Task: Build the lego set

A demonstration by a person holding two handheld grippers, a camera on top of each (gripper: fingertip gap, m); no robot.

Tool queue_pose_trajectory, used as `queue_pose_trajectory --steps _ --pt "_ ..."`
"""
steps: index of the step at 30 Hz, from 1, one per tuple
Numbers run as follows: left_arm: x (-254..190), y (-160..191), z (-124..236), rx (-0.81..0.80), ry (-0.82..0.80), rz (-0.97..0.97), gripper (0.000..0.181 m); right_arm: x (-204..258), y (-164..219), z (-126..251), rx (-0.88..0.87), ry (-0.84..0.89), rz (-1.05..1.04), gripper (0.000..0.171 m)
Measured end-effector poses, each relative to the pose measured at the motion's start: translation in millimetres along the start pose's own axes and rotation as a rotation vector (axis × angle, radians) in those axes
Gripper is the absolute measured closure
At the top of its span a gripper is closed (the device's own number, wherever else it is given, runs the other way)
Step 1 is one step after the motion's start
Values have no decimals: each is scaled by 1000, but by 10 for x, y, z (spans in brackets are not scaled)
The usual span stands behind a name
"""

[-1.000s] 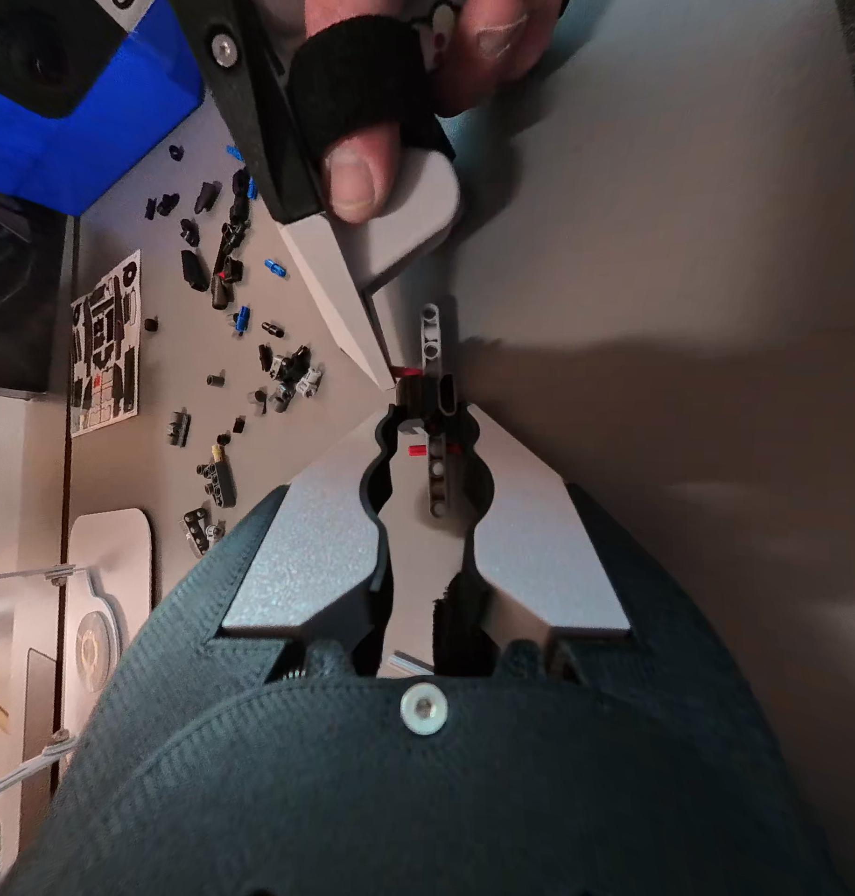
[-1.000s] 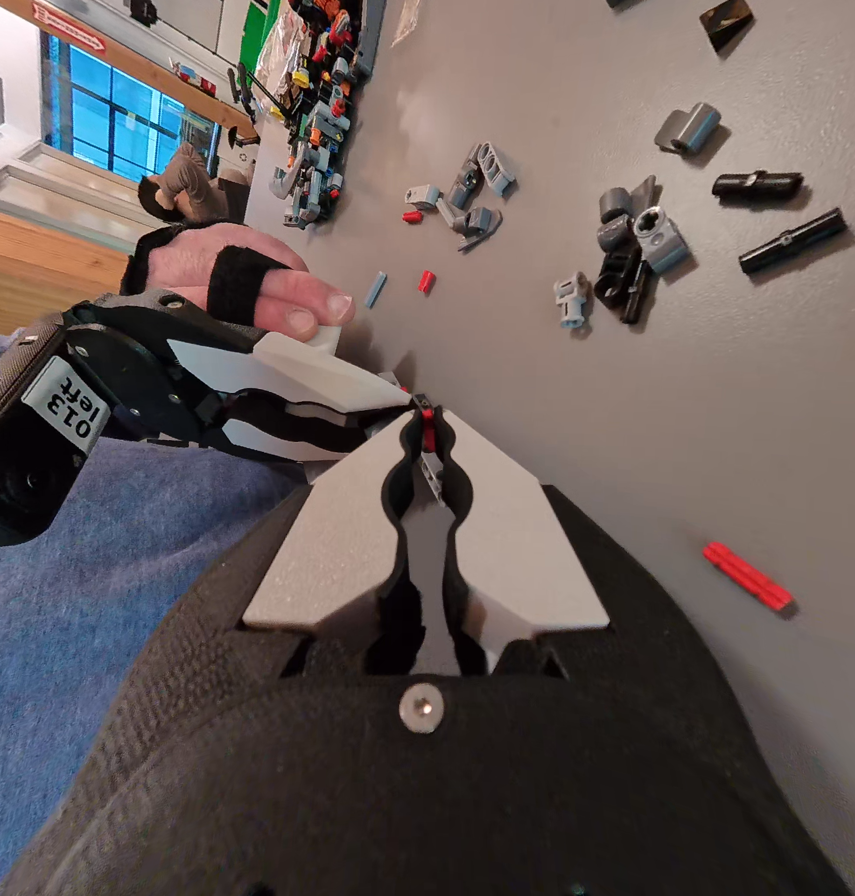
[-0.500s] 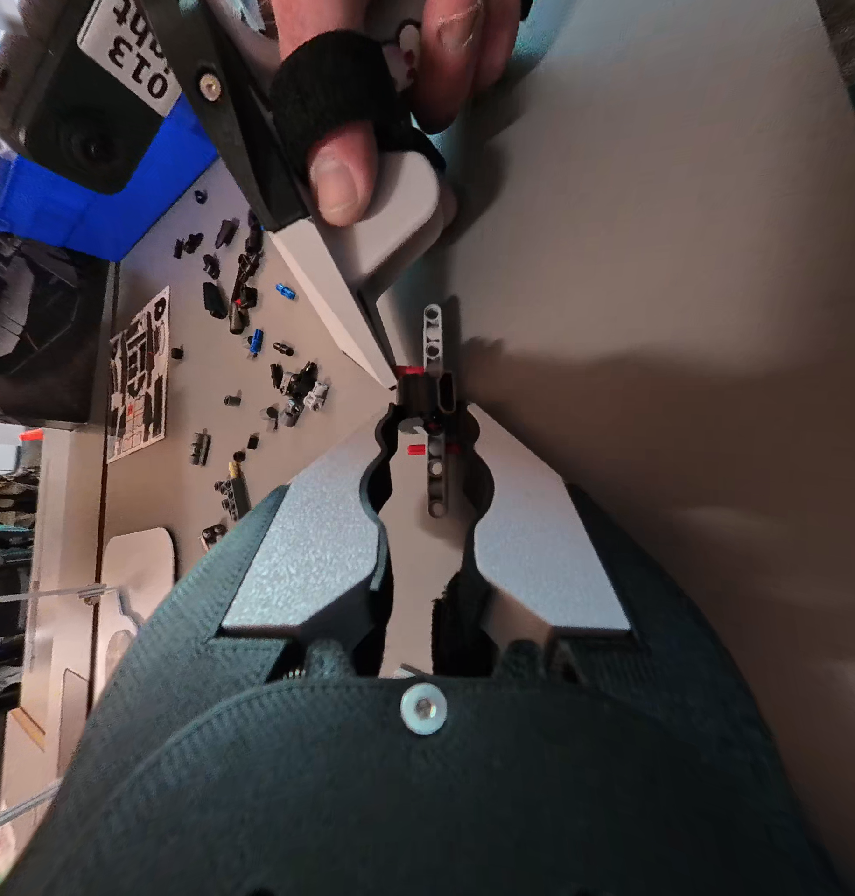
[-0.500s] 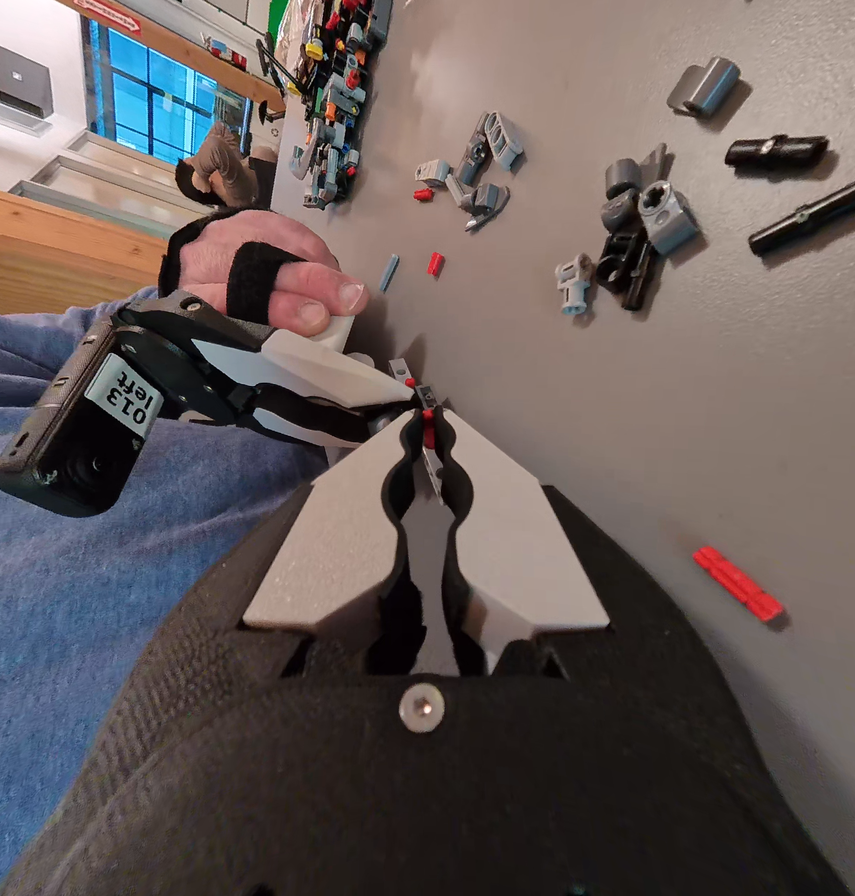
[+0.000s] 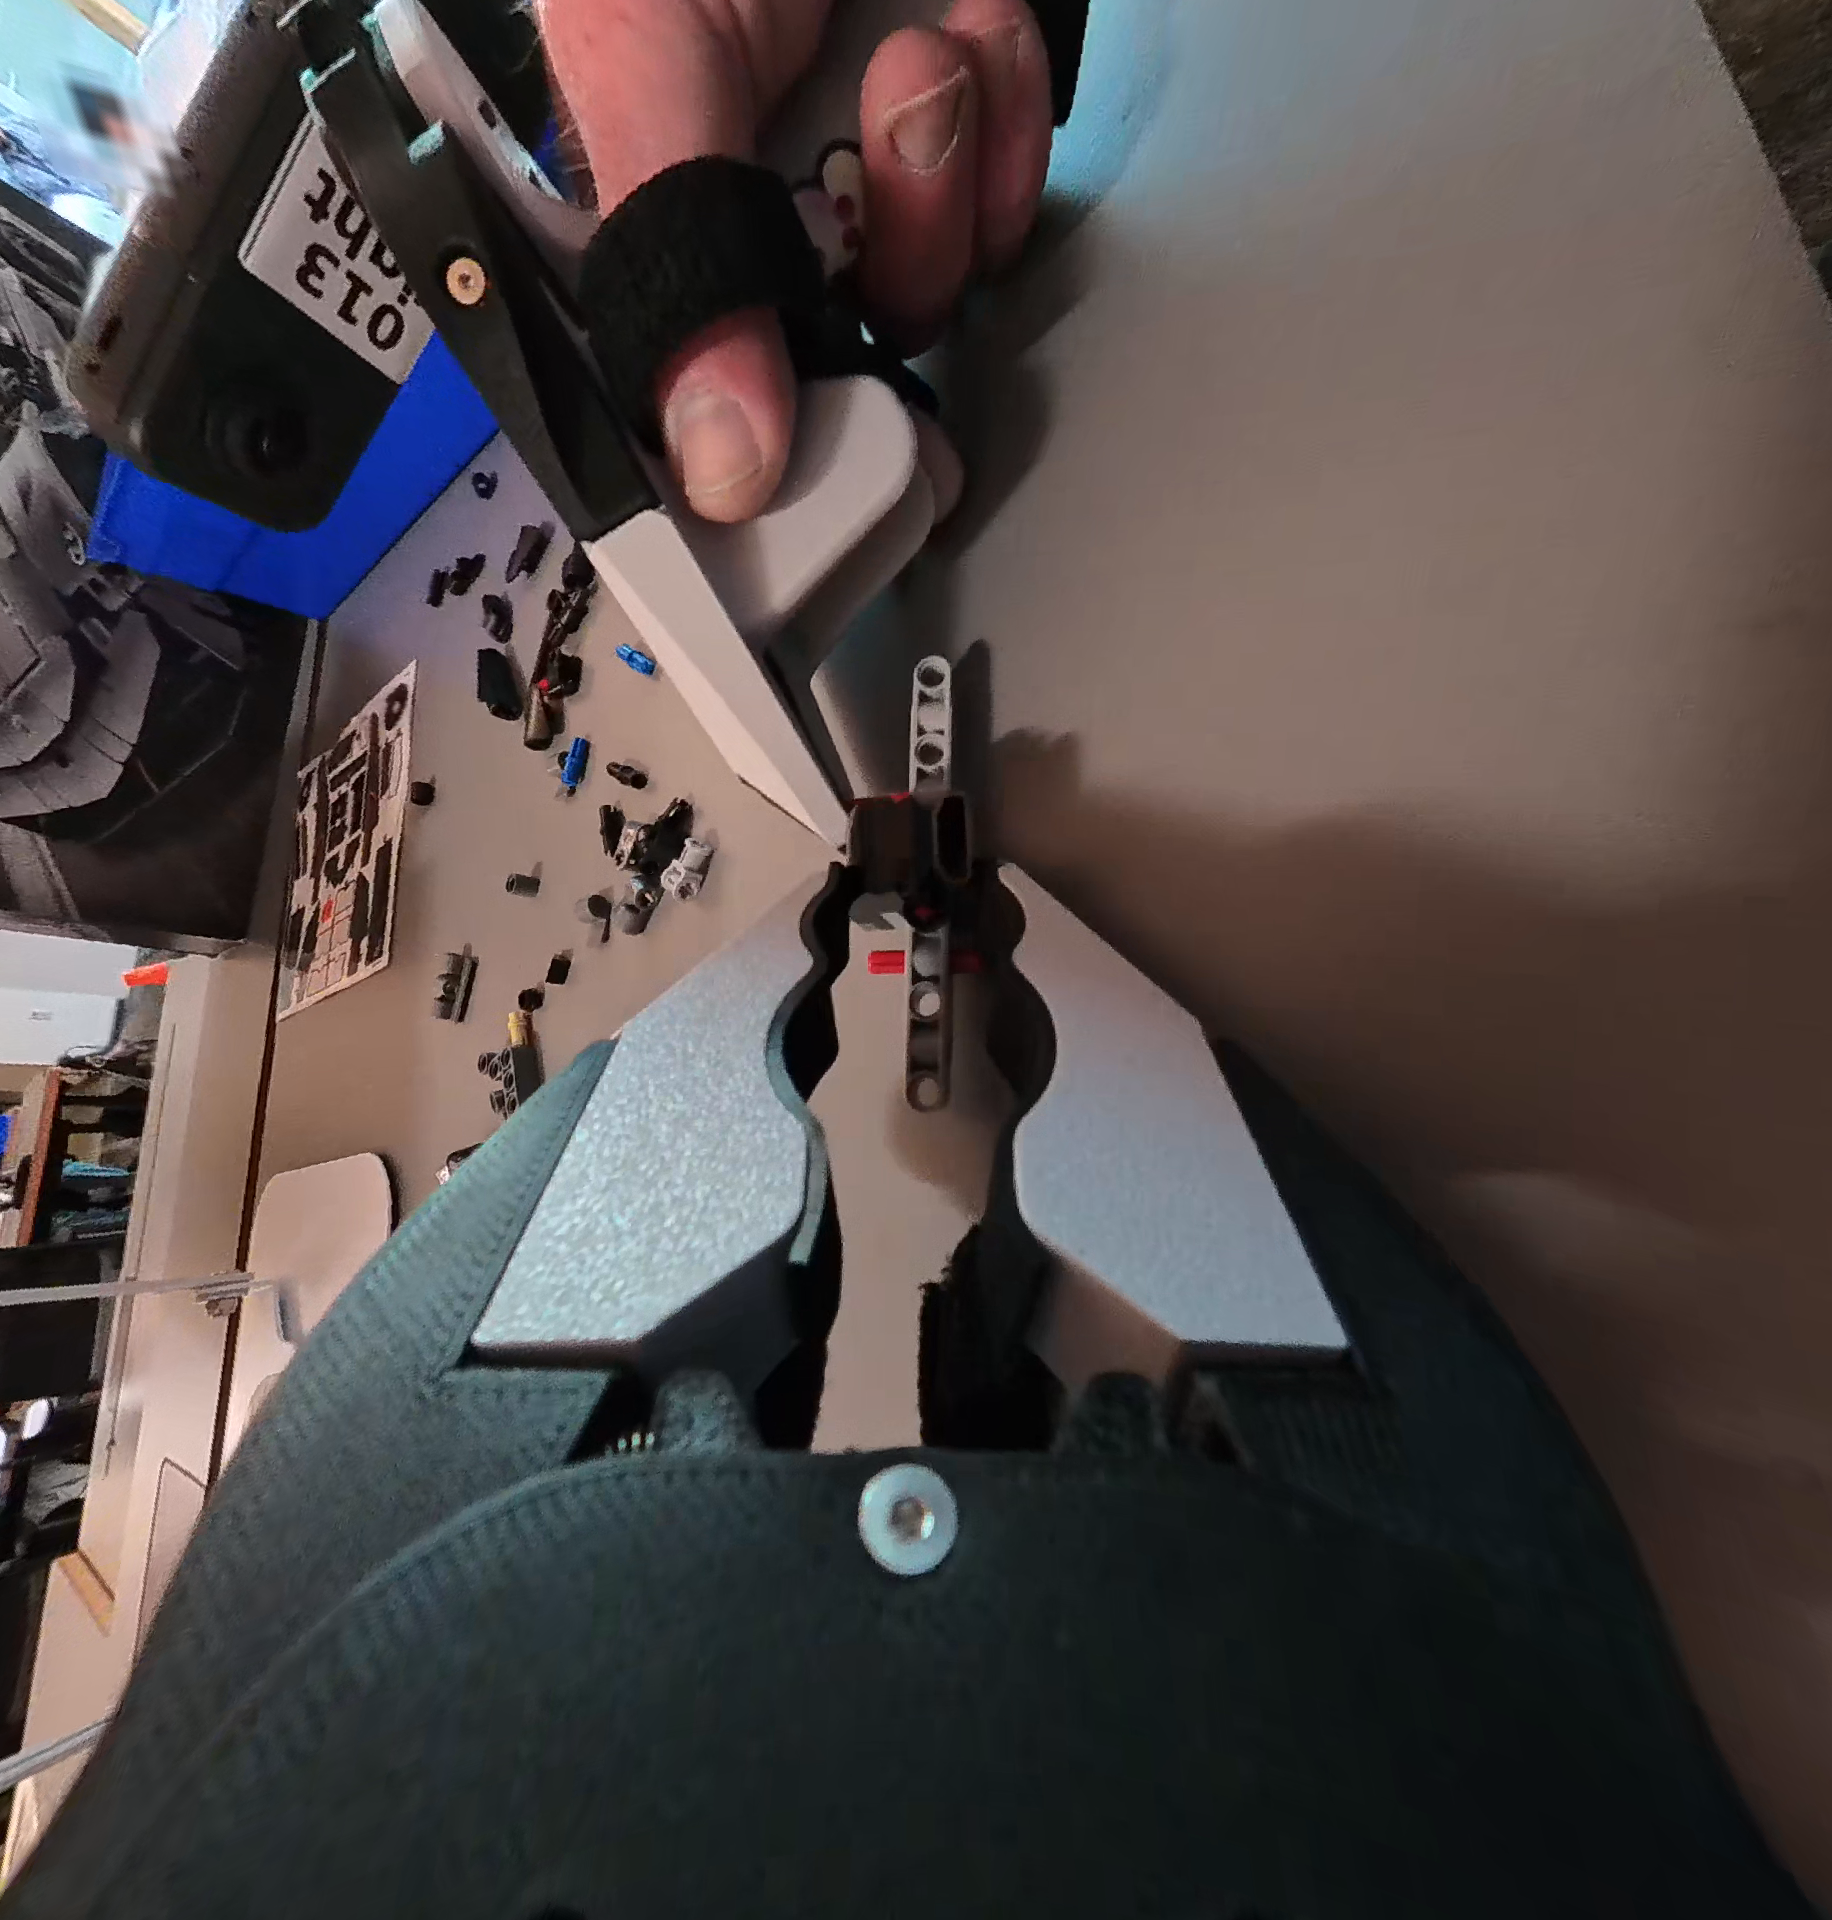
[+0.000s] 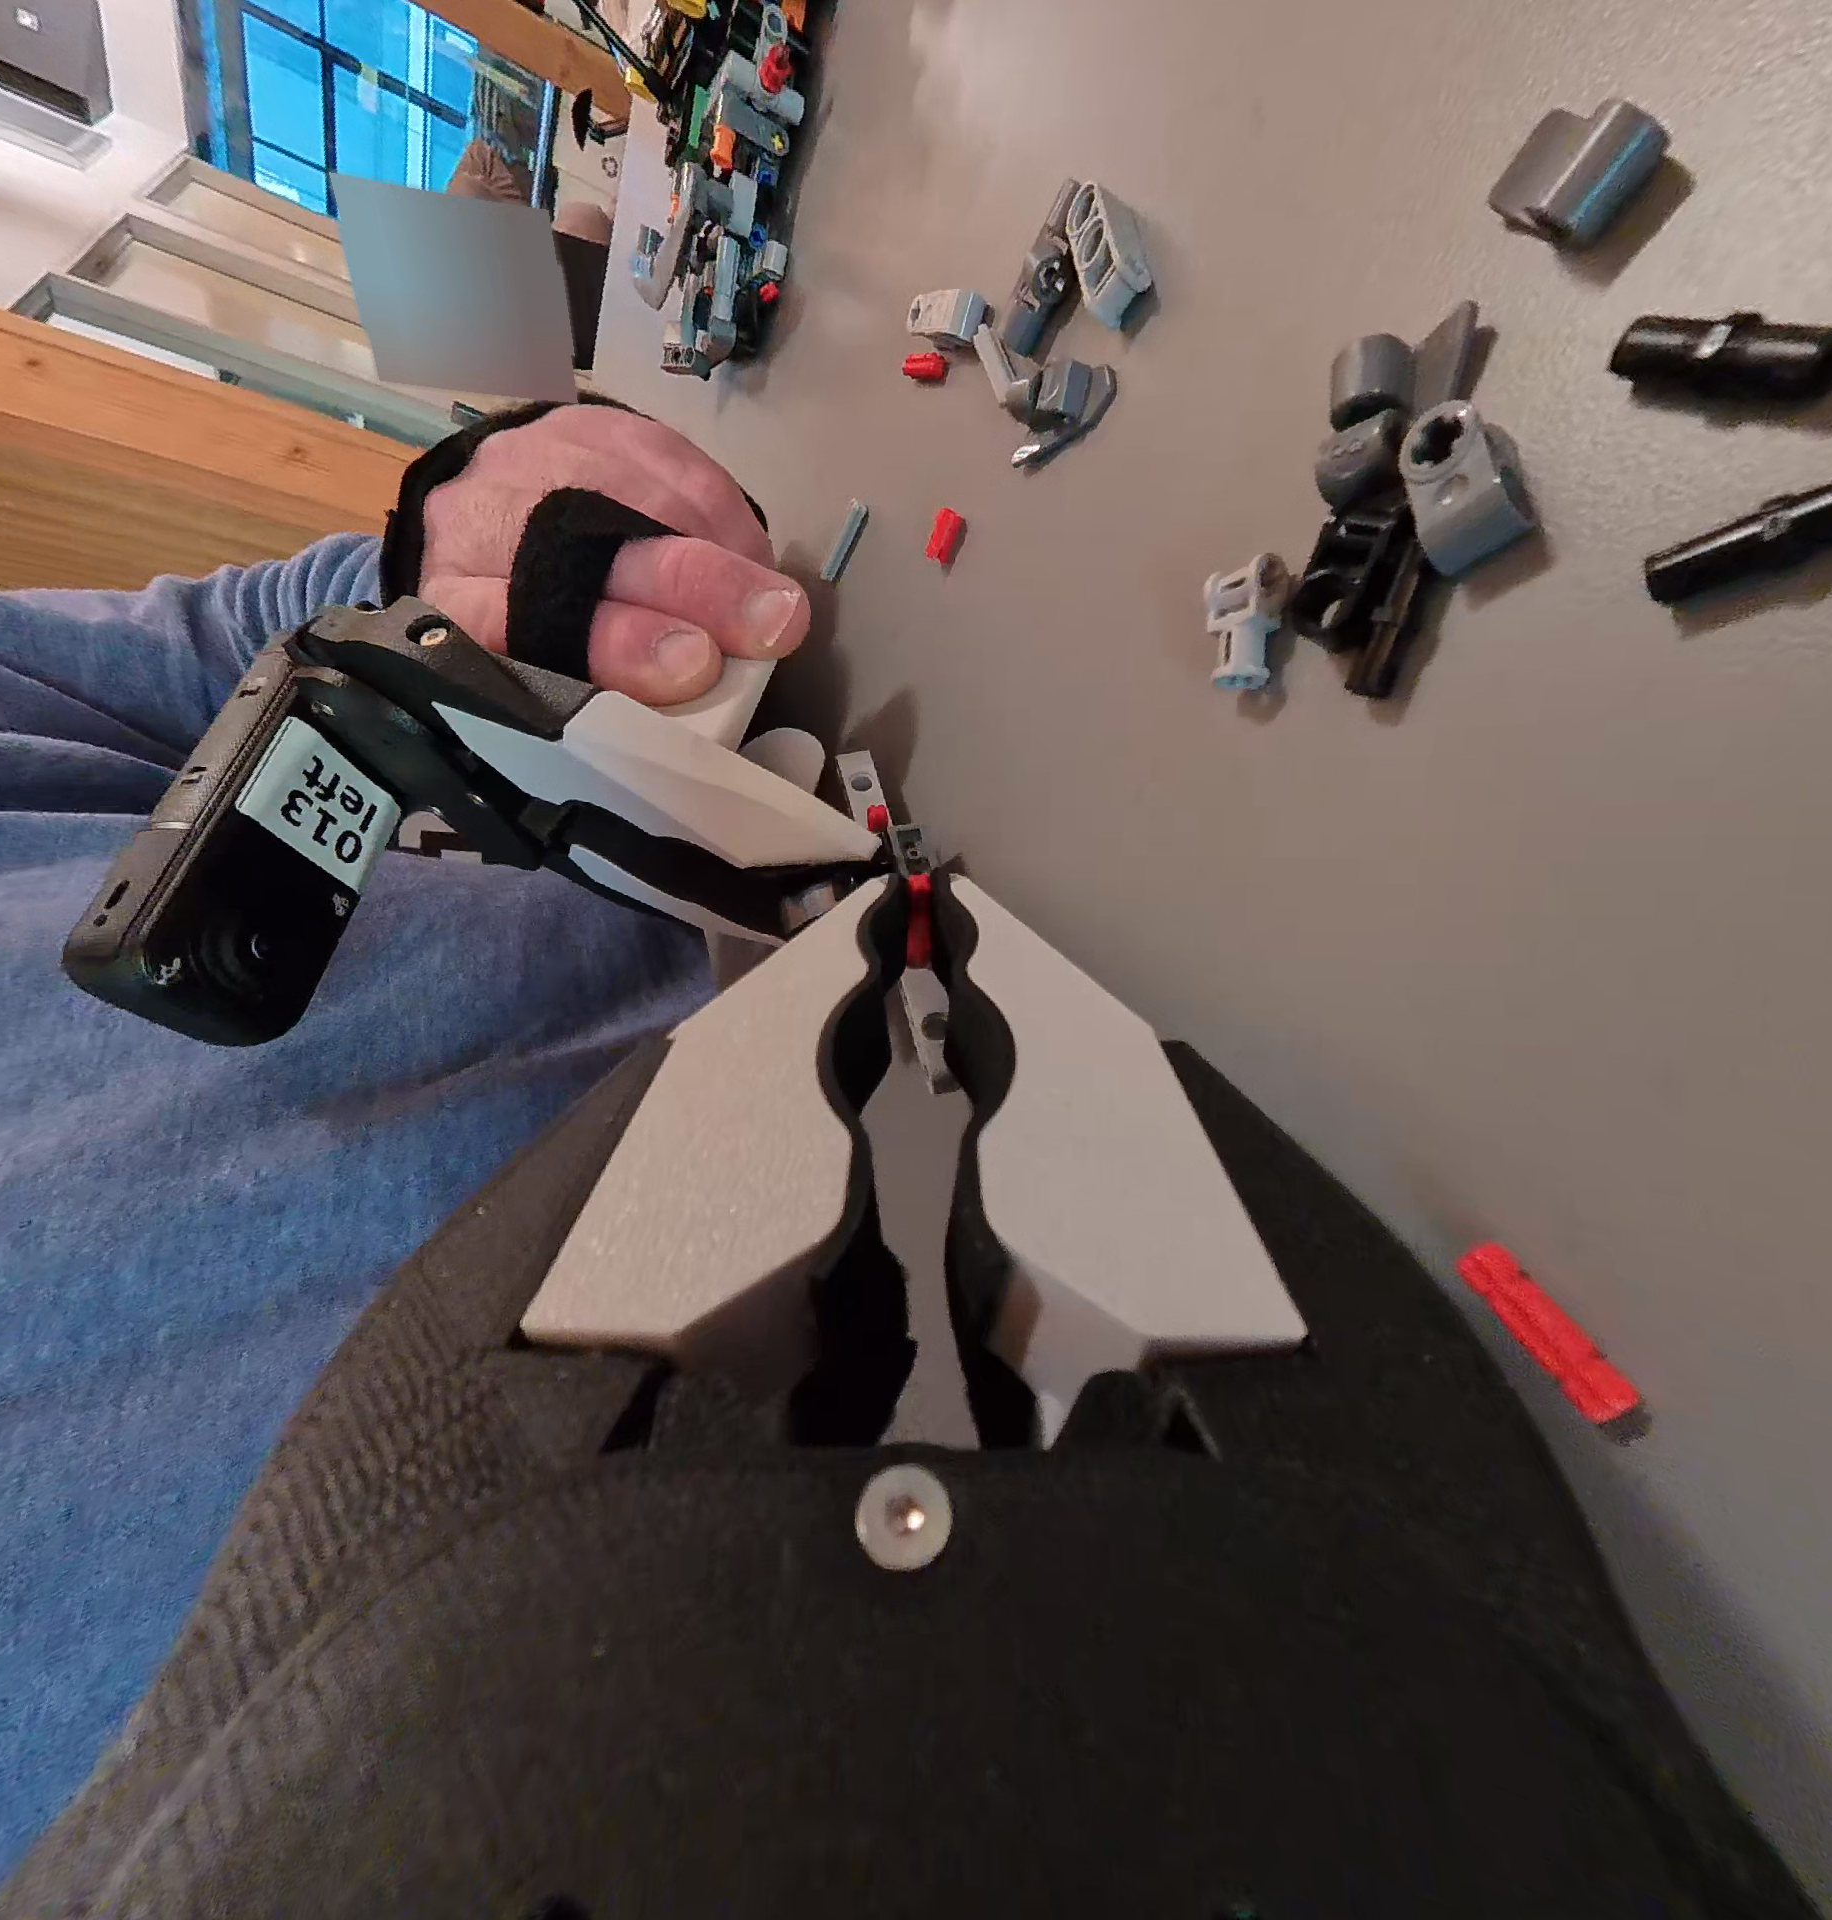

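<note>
Looking early days — left gripper (image 5: 917, 883) pinches a small beam assembly (image 5: 927, 935) above the table (image 5: 1411, 520), right gripper (image 6: 917, 904) clamps a red pin (image 6: 919, 914) against it, loose parts (image 6: 1411, 520) everywhere.

Two grippers, left (image 5: 907, 883) and right (image 6: 917, 894), each in one hand (image 6: 590, 540) (image 5: 787, 125), meet on one assembly (image 5: 907, 842). On the table (image 6: 1307, 935), three red pieces lie loose: one axle (image 6: 1546, 1333) and two pins (image 6: 944, 534) (image 6: 923, 364). There are two black rods (image 6: 1733, 353) (image 6: 1764, 530), one grey curved panel (image 6: 1577, 171) and one thin bar (image 6: 844, 540). One built model (image 6: 725, 208) stands at the far edge. The left wrist view shows two blue pins (image 5: 633, 657) (image 5: 574, 758), one sticker sheet (image 5: 351, 831) and one blue bin (image 5: 268, 520).
</note>
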State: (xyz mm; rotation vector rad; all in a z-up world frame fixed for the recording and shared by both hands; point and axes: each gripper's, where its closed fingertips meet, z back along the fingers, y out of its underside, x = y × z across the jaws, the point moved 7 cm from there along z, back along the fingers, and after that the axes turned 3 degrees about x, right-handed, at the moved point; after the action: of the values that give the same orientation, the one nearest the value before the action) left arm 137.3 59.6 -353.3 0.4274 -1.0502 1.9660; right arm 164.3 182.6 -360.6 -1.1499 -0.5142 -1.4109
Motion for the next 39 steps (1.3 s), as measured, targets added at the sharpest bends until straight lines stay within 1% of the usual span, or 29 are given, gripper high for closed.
queue_pose_trajectory --steps 7,10,32,39 --pt "-25 3 -1 -21 -24 38 157 22 40 14 -34 28 42 170" --pt "-22 5 -3 -21 -27 43 158 21 38 27 -39 13 31 170" --pt "-52 3 -14 -37 -66 16 158 -9 -16 20 79 -57 24 170" --pt "-52 1 -15 -34 -72 13 158 -10 -18 -7 115 -49 25 170"
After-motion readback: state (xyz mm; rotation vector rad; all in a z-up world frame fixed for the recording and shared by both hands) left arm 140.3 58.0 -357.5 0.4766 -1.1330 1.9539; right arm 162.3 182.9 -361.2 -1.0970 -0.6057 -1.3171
